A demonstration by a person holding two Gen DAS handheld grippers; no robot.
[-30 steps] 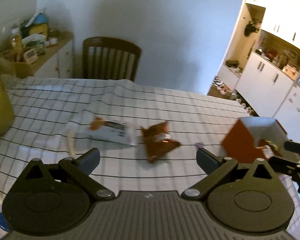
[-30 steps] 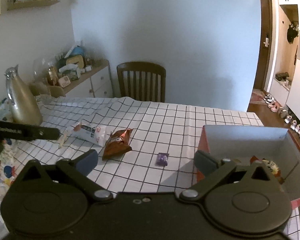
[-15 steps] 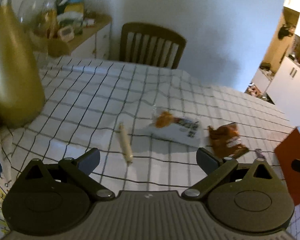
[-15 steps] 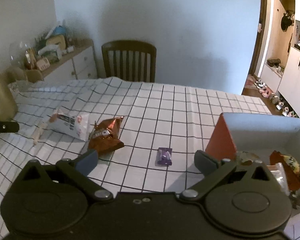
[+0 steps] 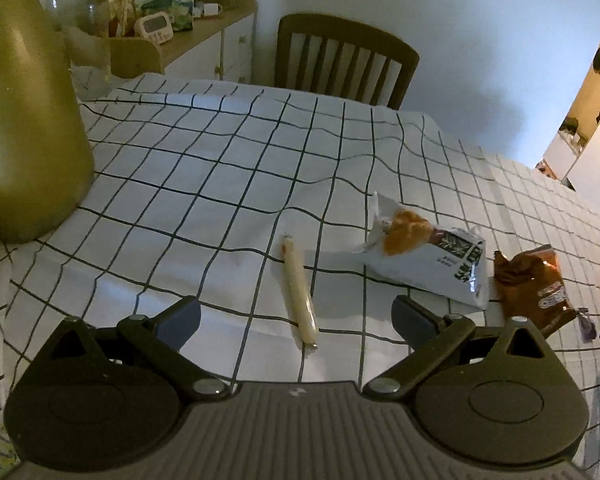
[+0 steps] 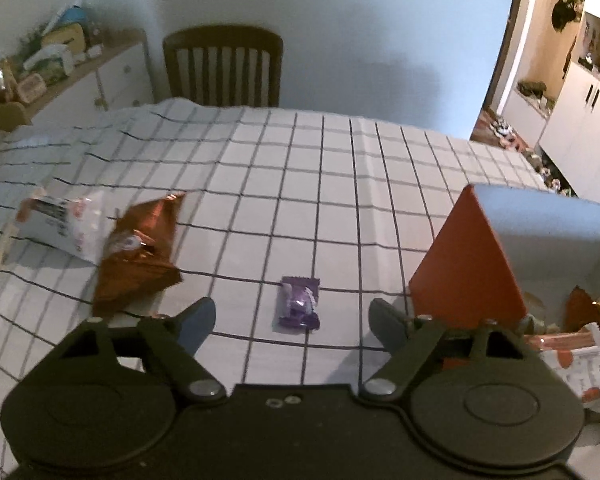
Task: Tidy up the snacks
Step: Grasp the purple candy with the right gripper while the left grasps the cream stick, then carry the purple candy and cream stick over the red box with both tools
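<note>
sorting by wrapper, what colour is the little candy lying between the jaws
Purple candy, clearest in the right wrist view.

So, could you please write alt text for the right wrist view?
The open right gripper hangs over a small purple candy packet on a checked tablecloth, jaws just narrowed but clear of it. An orange box holding snacks stands right; a brown snack bag lies left.

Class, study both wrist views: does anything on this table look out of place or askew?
Yes. Four snacks lie loose on the checked tablecloth, outside the box: sausage stick, white packet, crumpled brown packet, purple candy. The cloth itself is rippled.
</note>
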